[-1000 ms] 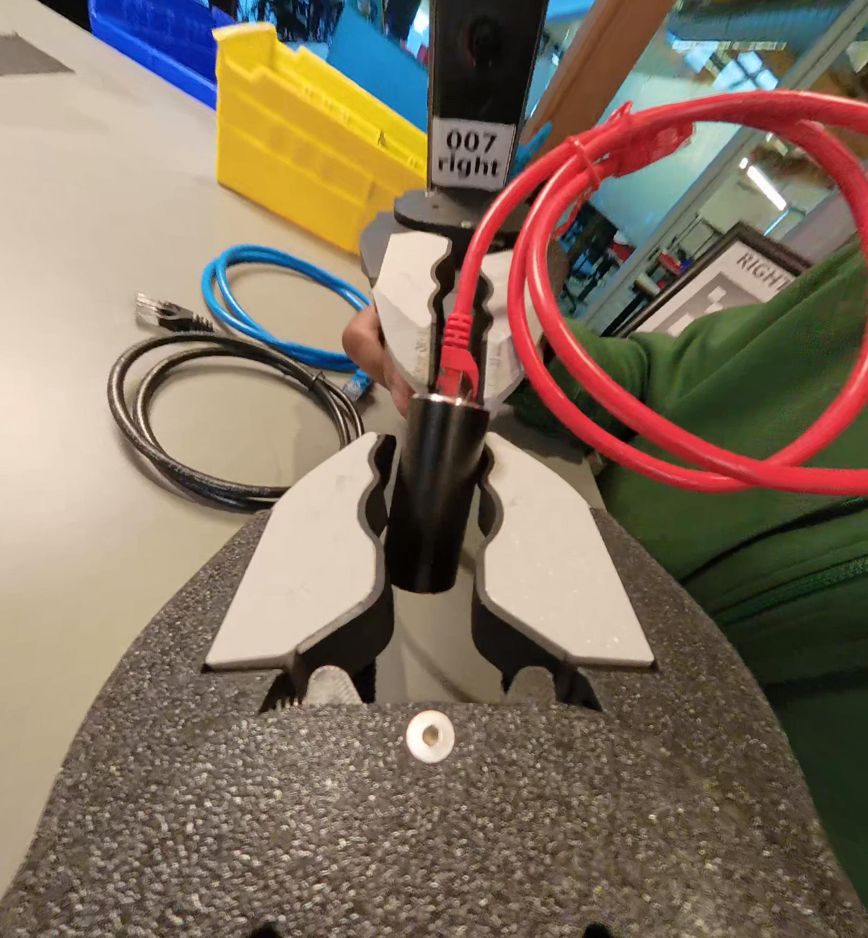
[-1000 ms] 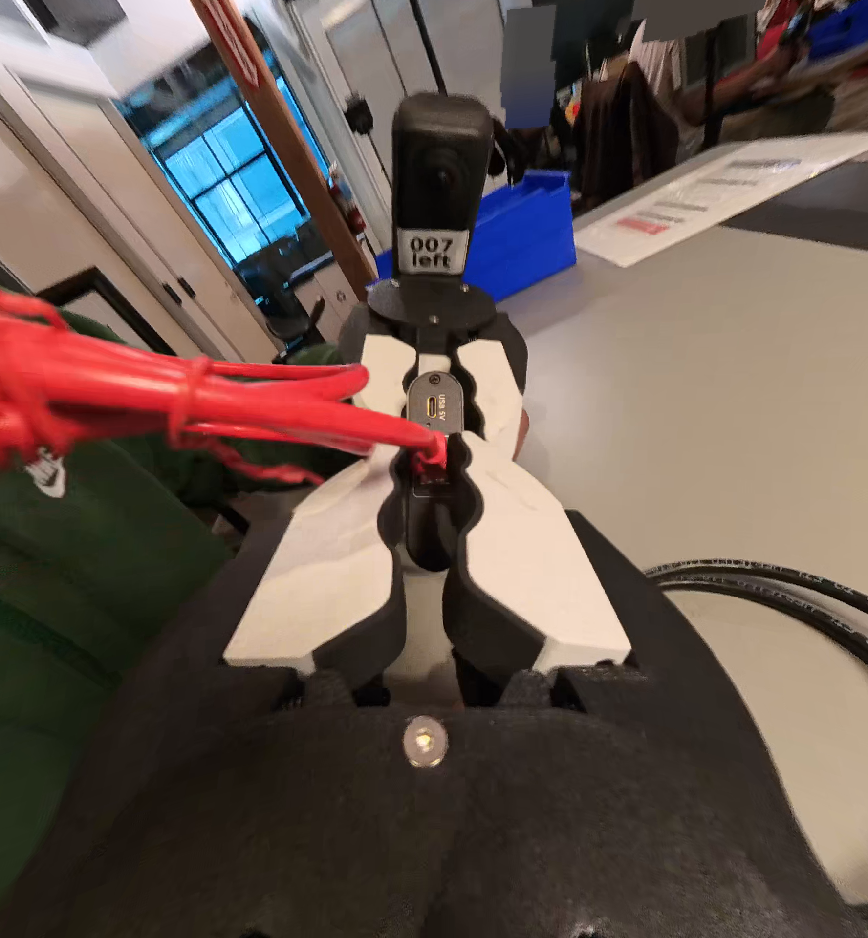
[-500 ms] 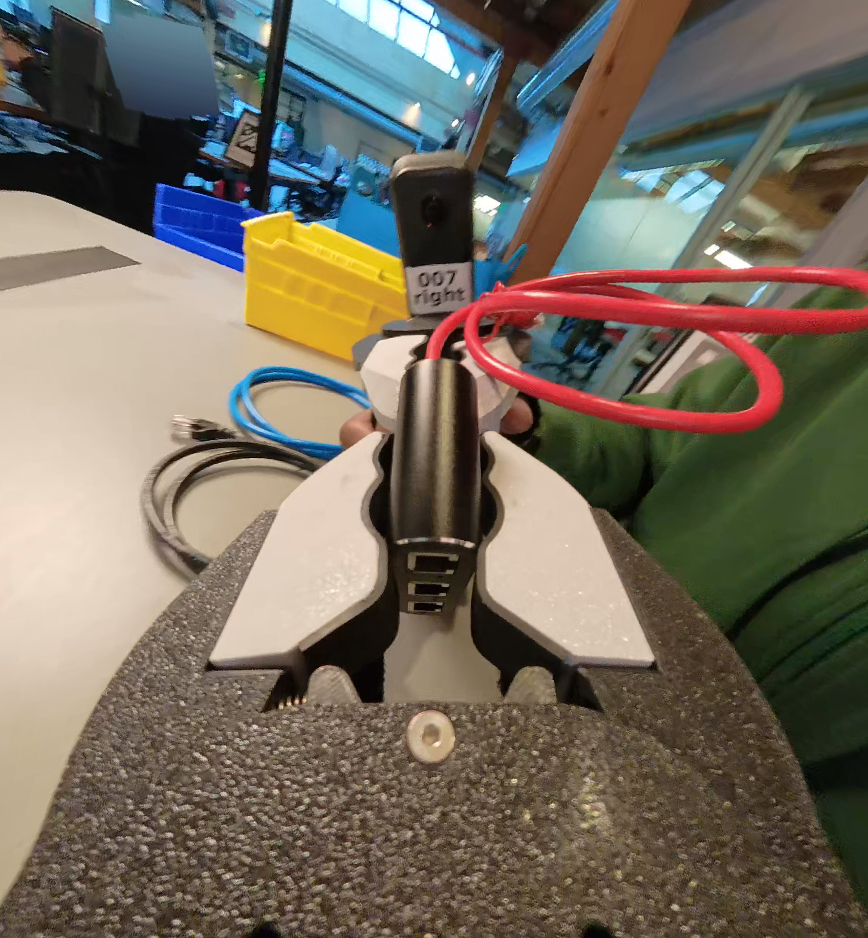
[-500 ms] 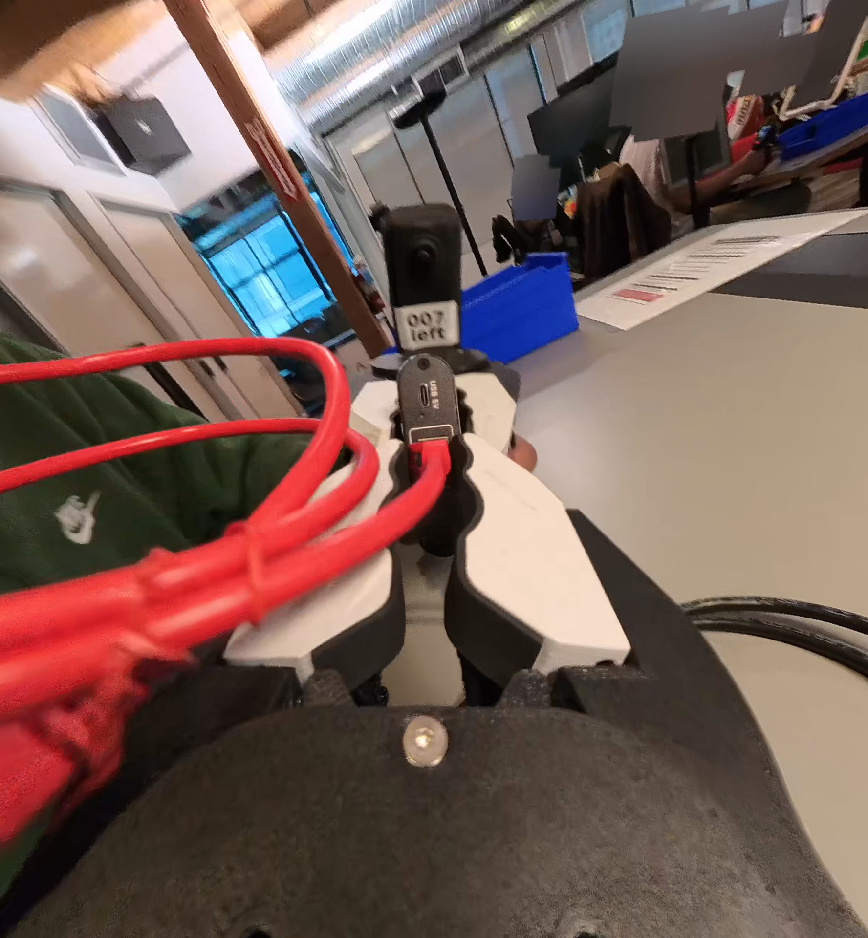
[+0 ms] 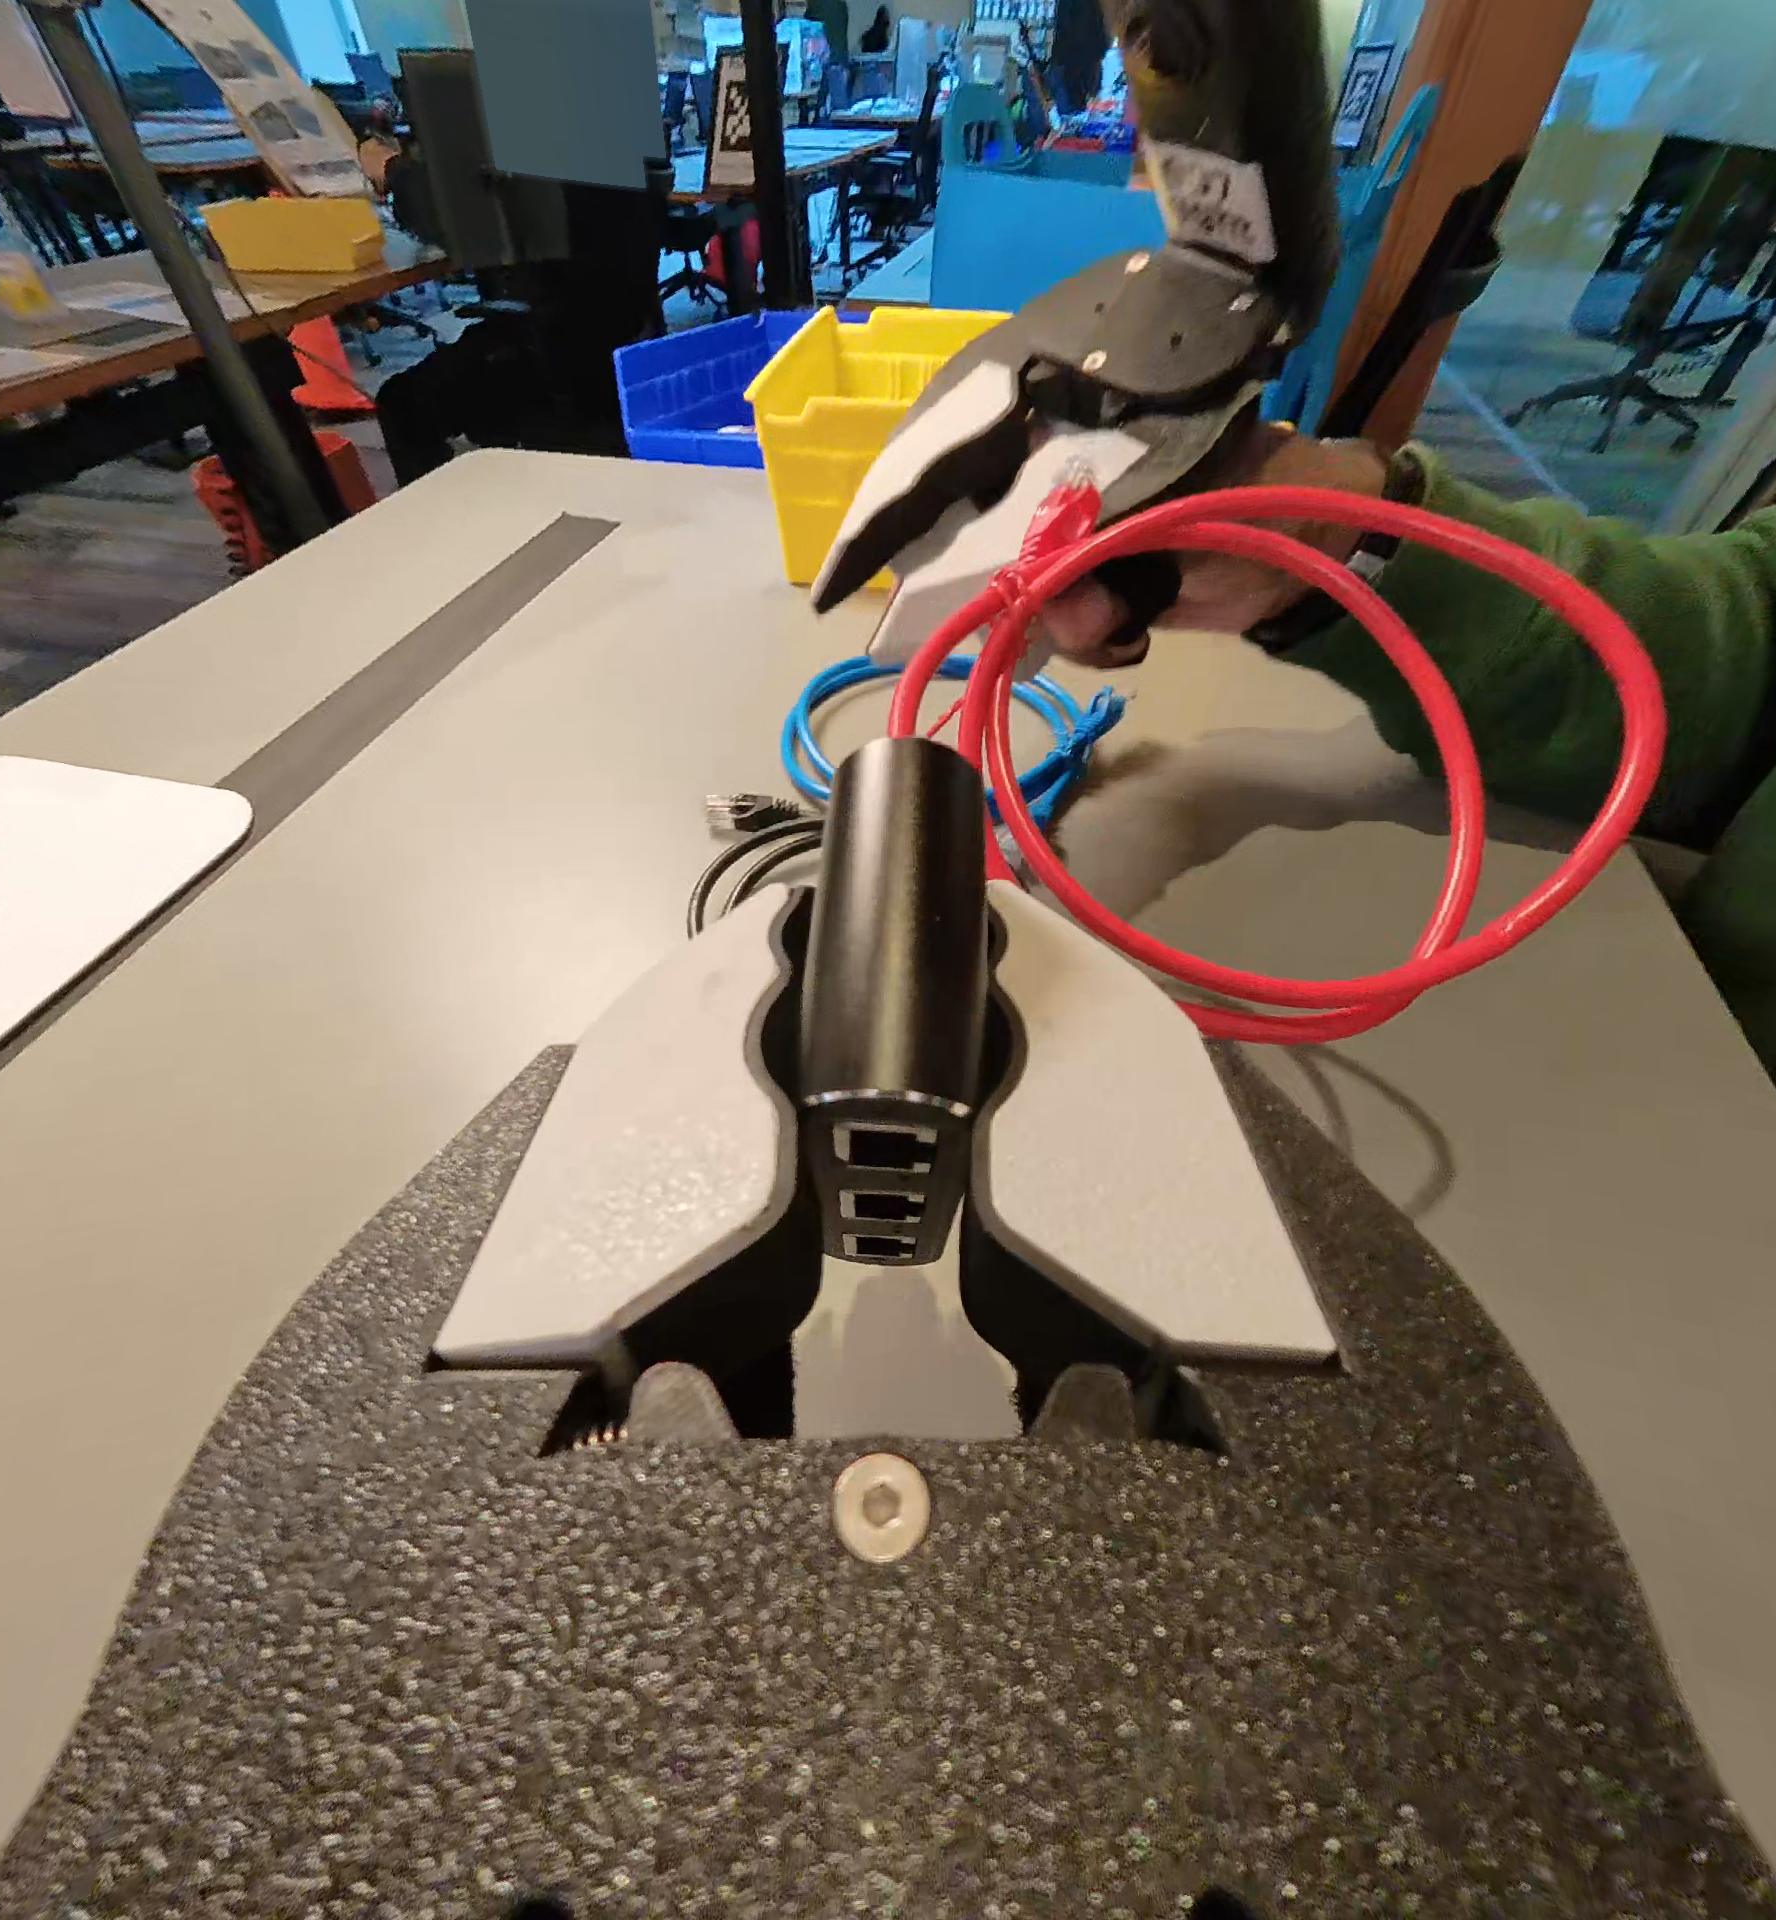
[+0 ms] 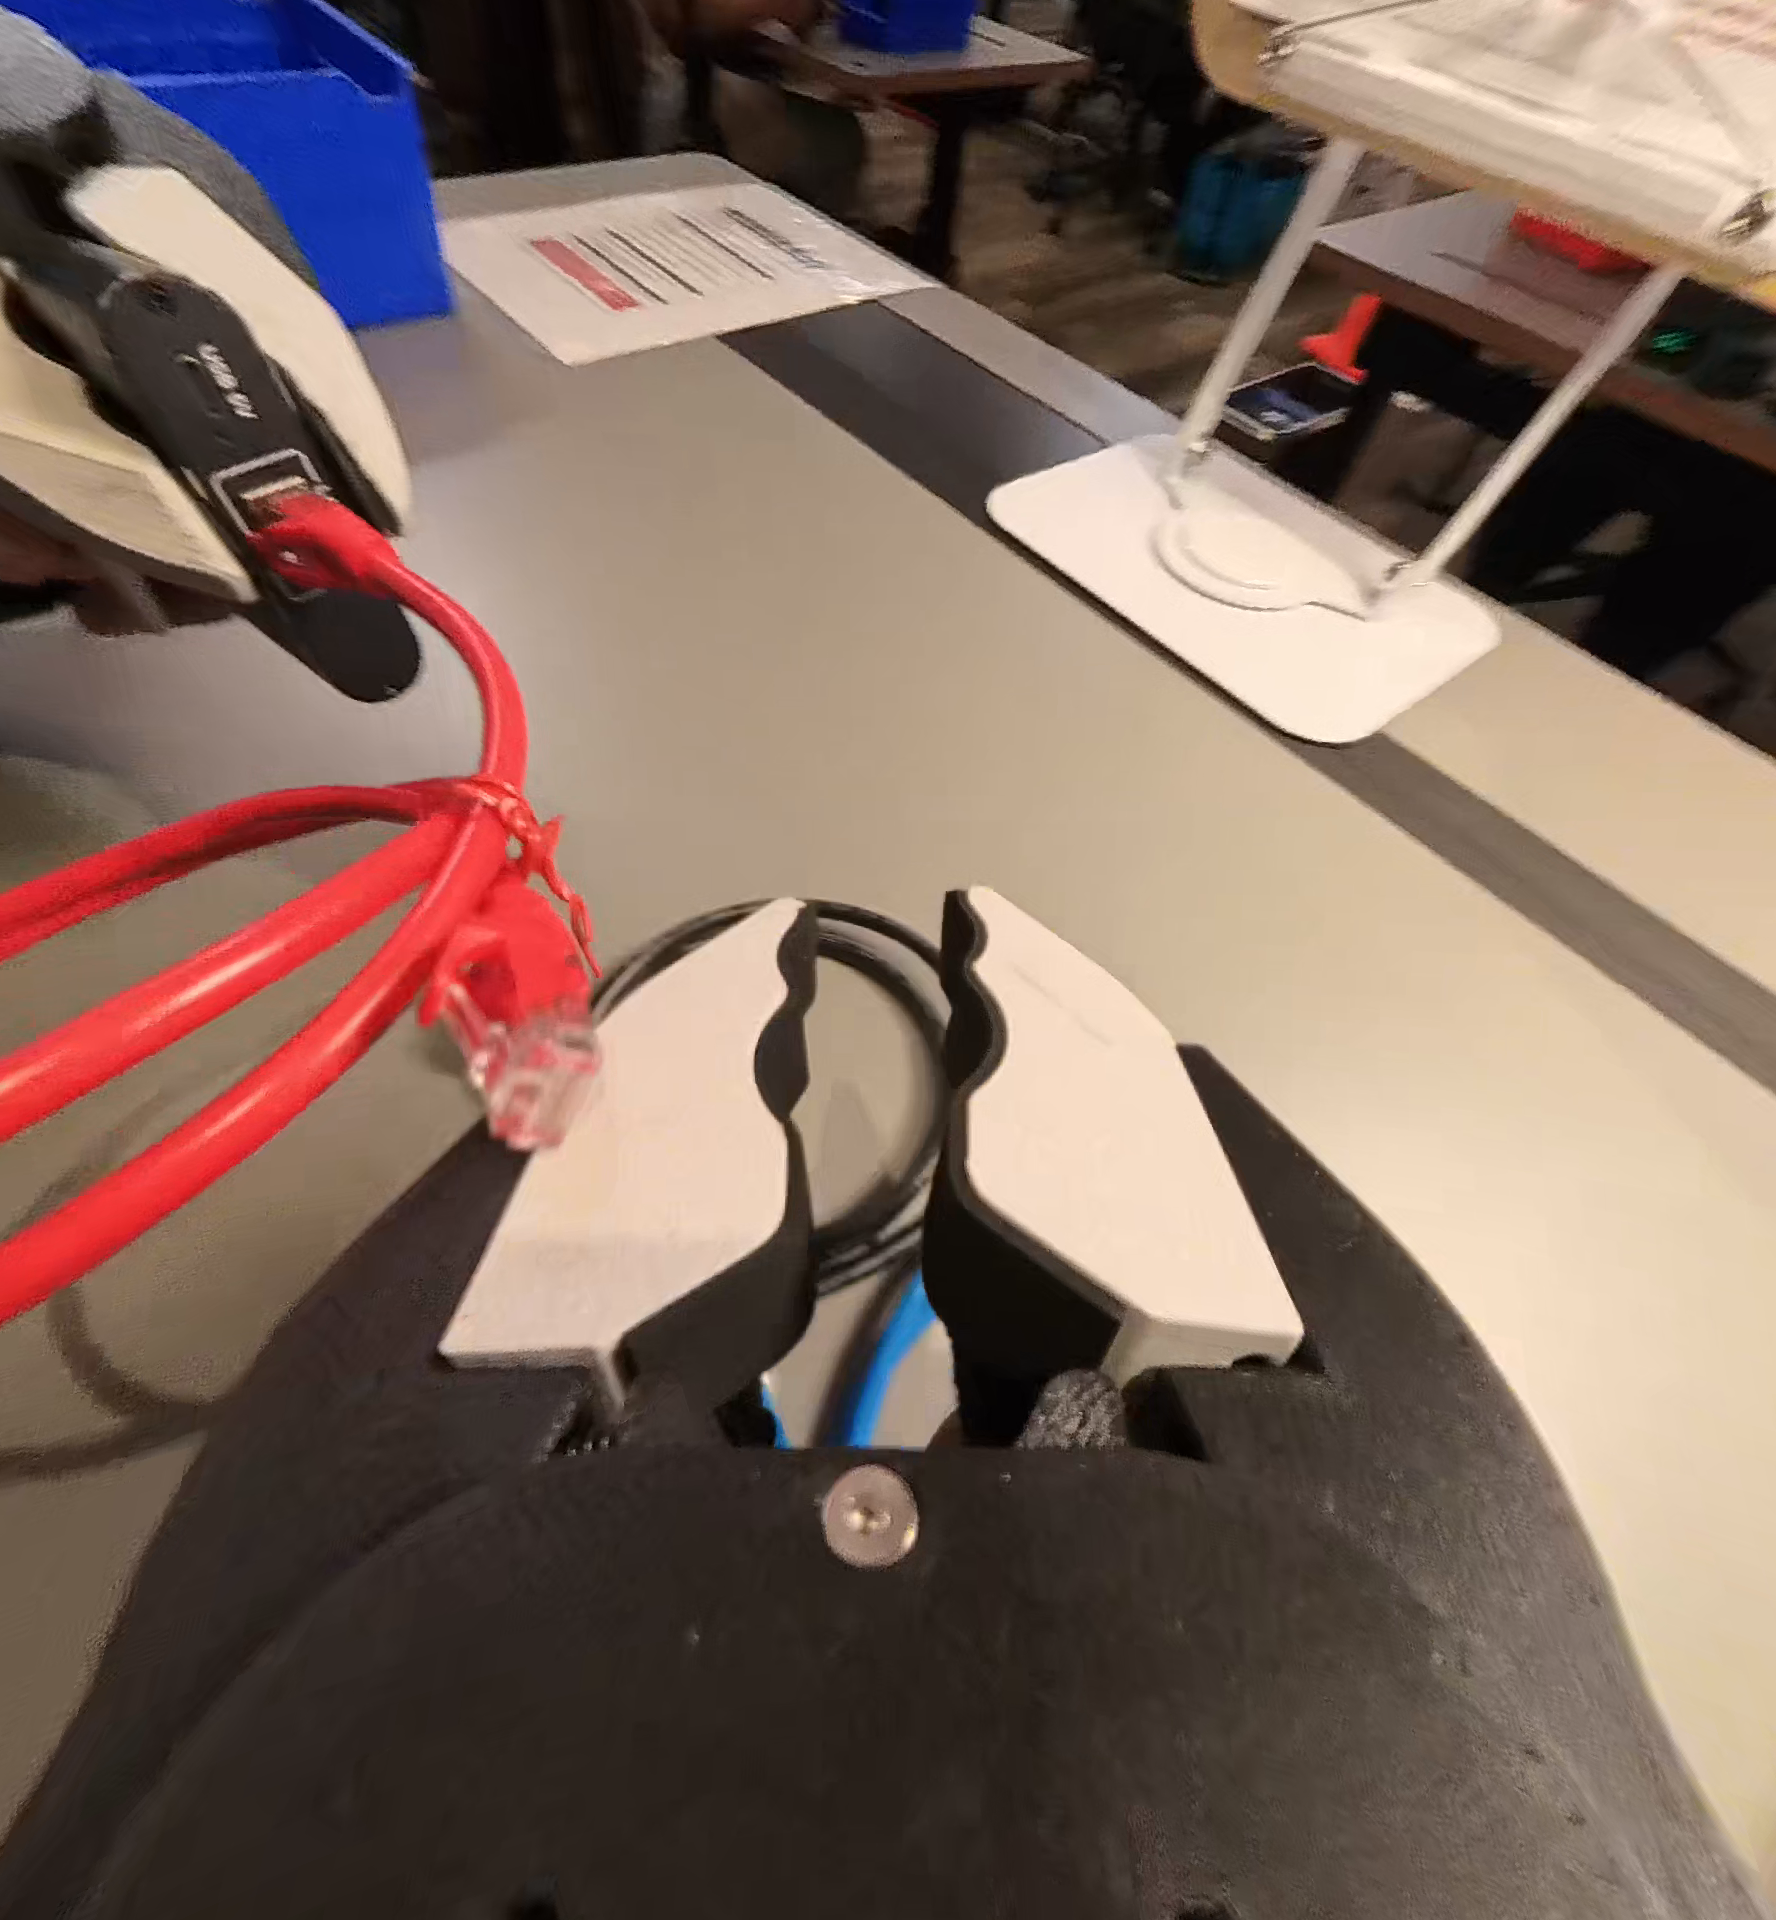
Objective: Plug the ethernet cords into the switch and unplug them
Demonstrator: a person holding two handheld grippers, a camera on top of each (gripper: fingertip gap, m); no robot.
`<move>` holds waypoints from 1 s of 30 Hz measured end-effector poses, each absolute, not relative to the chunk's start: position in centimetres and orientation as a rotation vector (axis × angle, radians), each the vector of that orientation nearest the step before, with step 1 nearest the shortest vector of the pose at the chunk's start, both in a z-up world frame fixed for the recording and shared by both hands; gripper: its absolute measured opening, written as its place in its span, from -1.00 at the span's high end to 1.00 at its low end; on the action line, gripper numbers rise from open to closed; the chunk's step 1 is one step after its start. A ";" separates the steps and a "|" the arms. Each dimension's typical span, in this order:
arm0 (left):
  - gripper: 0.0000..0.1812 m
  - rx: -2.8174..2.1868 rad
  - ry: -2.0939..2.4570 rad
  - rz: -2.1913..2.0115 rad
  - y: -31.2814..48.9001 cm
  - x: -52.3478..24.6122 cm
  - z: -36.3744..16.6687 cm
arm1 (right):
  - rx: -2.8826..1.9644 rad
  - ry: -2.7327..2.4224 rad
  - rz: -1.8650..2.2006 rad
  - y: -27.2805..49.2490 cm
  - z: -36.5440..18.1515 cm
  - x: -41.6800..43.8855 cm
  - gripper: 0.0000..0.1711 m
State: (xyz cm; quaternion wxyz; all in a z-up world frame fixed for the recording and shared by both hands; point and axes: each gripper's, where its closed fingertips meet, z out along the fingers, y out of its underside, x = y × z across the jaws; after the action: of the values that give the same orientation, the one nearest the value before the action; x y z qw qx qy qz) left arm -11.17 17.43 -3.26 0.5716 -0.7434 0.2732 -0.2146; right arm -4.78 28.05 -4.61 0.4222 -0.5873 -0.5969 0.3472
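Grey fingers [image 5: 676, 1132] with wavy black inner edges, black foam body, silver screw [image 5: 881, 1507]; green sleeve [image 5: 1549, 644].

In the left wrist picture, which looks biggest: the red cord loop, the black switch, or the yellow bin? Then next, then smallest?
1. red cord loop, widest across the picture.
2. and 3. black switch and yellow bin look alike; the switch is much nearer the camera, so I won't rank them.
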 end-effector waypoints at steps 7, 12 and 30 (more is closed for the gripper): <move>0.69 -1.821 0.620 -0.503 17.7 -11.5 -4.4 | -1.490 -1.403 0.633 32.1 -3.2 -2.0 0.76; 0.69 -1.859 0.619 -0.492 17.8 -11.6 -4.9 | -1.347 -1.458 0.797 29.5 -2.1 -3.0 0.78; 0.68 -1.723 0.935 -0.505 16.1 -6.4 -6.5 | -0.999 -1.923 1.071 16.2 -6.4 -7.3 0.61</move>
State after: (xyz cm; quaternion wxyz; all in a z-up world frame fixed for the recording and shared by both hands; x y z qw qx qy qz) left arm -6.43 16.11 -6.45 0.5299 -0.7219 0.3915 -0.2115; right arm -7.28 16.22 -6.42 0.3544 -0.3867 -0.7438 0.4143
